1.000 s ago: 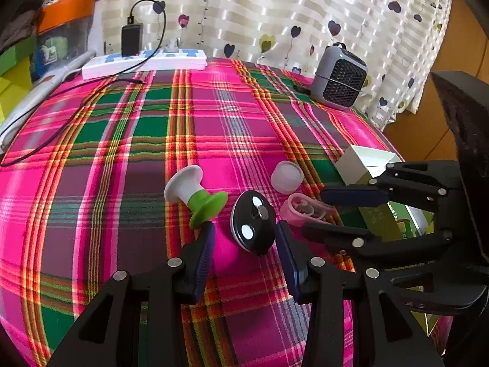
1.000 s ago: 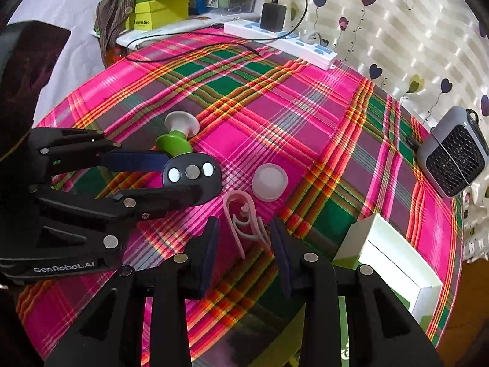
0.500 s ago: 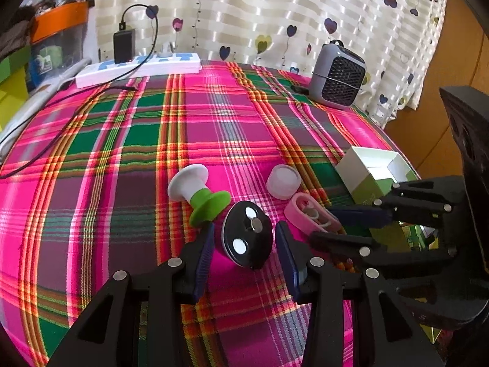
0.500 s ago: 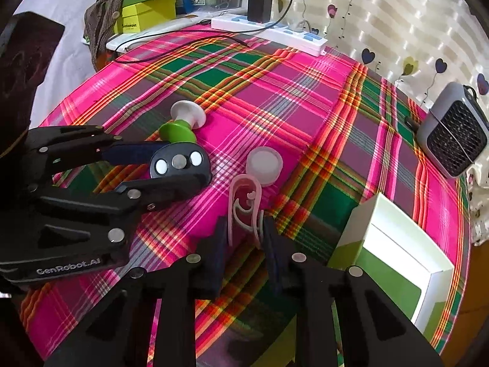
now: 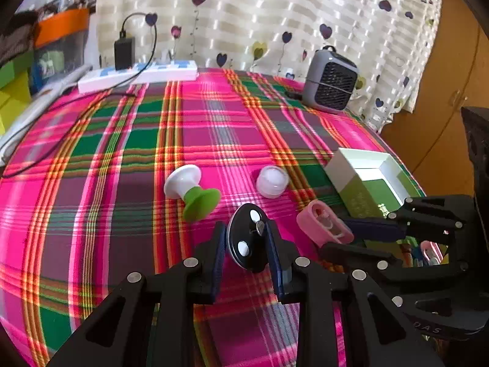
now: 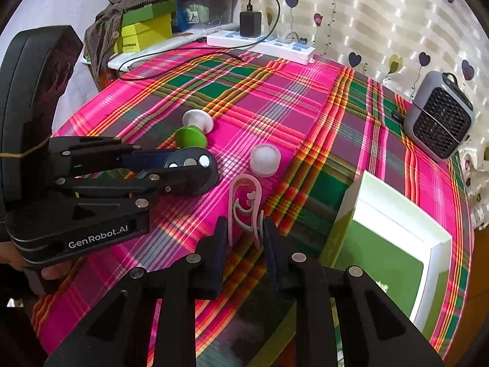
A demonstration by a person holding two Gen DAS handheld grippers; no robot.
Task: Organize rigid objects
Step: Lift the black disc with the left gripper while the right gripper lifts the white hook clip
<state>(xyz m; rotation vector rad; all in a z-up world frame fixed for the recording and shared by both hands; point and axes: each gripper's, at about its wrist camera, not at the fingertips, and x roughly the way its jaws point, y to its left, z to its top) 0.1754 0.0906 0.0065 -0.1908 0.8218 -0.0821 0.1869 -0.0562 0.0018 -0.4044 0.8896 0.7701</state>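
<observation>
Pink clip sits, seemingly pinched, within right hand-held gripper.

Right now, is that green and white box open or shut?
Open: the green and white box has no lid on, and its white inner walls show.

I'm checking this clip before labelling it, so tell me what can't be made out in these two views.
- Inside of the green and white box: right wrist view, near wall blocks it; left wrist view, right tongs cover its near end.
- Far side of the black disc: left wrist view, gripped on edge in the left tongs.
- Lower end of the pink clip: right wrist view, hidden between the pads.
</observation>
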